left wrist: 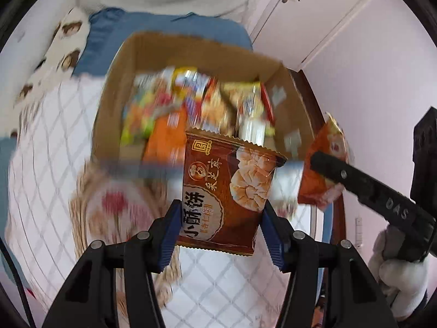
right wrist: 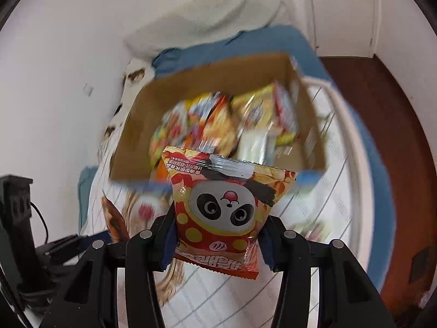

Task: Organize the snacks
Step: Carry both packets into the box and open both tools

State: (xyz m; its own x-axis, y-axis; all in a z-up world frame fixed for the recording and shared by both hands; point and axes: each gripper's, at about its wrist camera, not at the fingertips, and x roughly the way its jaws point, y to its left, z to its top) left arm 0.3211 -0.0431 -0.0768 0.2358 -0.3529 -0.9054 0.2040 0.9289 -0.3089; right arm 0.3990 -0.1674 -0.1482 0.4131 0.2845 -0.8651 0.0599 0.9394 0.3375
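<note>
My left gripper (left wrist: 221,229) is shut on a brown biscuit packet (left wrist: 232,188) with Chinese writing, held in the air in front of an open cardboard box (left wrist: 114,82). My right gripper (right wrist: 218,243) is shut on a red chip bag with a panda face (right wrist: 224,207), also held before the cardboard box (right wrist: 136,117). The box holds several colourful snack packets (left wrist: 196,101), blurred by motion. In the left wrist view the right gripper (left wrist: 327,164) shows at the right with its red bag (left wrist: 325,161).
The box stands on a bed with a white quilted cover (left wrist: 46,164) and a blue blanket (left wrist: 153,27). A patterned cushion (left wrist: 114,207) lies before the box. A door (left wrist: 327,8) and pink wall stand right. Dark wood floor (right wrist: 382,125) lies beyond the bed's edge.
</note>
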